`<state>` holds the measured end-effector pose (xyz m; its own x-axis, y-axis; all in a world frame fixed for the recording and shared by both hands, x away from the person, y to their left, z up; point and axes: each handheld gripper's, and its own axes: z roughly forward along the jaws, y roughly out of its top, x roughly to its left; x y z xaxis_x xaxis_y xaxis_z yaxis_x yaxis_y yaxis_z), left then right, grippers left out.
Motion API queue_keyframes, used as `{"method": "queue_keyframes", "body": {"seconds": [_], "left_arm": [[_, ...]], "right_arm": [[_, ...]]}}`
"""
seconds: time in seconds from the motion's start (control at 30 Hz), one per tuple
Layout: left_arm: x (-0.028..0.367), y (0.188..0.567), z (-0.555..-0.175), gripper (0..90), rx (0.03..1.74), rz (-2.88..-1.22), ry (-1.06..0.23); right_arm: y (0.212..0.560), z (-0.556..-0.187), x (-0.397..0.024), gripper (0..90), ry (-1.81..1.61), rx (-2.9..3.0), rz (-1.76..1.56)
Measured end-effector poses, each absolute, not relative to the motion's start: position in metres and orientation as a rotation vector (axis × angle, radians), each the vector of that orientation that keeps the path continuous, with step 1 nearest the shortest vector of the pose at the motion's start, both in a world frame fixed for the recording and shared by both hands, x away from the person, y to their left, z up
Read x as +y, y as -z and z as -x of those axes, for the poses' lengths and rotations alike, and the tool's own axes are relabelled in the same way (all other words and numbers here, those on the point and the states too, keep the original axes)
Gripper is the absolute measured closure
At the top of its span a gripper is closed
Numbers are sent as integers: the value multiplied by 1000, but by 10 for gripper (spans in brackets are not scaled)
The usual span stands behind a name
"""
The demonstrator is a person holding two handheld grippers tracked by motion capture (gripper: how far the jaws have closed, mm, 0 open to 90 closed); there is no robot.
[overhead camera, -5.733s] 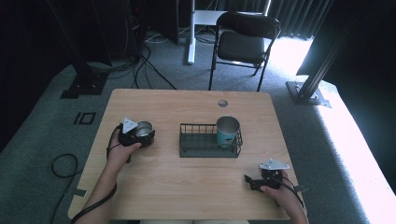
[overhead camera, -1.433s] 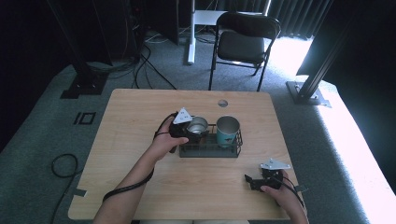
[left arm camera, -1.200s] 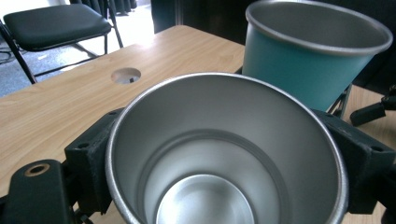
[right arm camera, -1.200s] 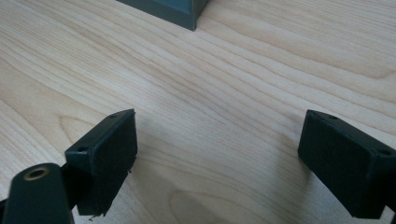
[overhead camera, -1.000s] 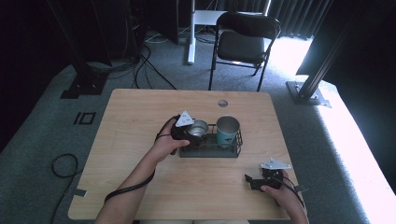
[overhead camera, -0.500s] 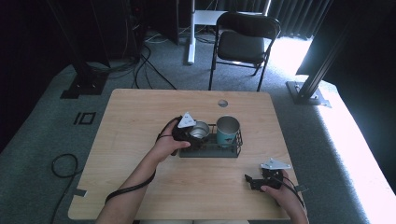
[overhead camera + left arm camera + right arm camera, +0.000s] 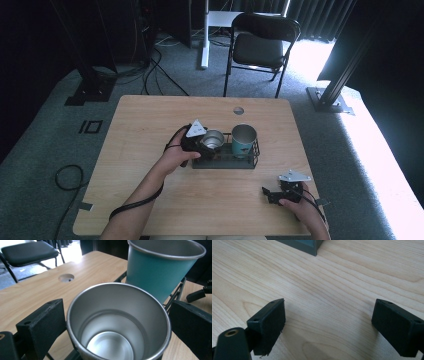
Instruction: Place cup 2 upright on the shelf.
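Observation:
A bare steel cup sits upright at the left end of a black wire basket, and my left gripper is shut on it. In the left gripper view the jaws press the steel cup from both sides. A teal cup stands in the basket's right end, close beside the steel one and seen as the teal cup just beyond it. Whether the steel cup rests on the basket floor is hidden. My right gripper lies on the table near the front right, open, jaws wide over bare wood.
The wooden table has a round cable hole behind the basket. A black folding chair stands beyond the far edge. A basket corner lies ahead of the right gripper. Cables trail on the floor at left.
My left gripper carried the steel cup from the table's left side to the basket, then eased it a little right and down beside the teal cup. The right gripper stayed still.

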<state>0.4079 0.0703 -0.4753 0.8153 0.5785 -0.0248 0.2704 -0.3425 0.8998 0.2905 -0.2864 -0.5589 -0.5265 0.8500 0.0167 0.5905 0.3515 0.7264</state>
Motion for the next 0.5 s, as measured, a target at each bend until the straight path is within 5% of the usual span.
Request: {"method": "queue_keyframes", "body": {"seconds": [0.5], "left_arm": [[87,465,-398,24,636,-1913,-382]], "right_arm": [[559,-290,-286,113,-974,2258,-1258]]}}
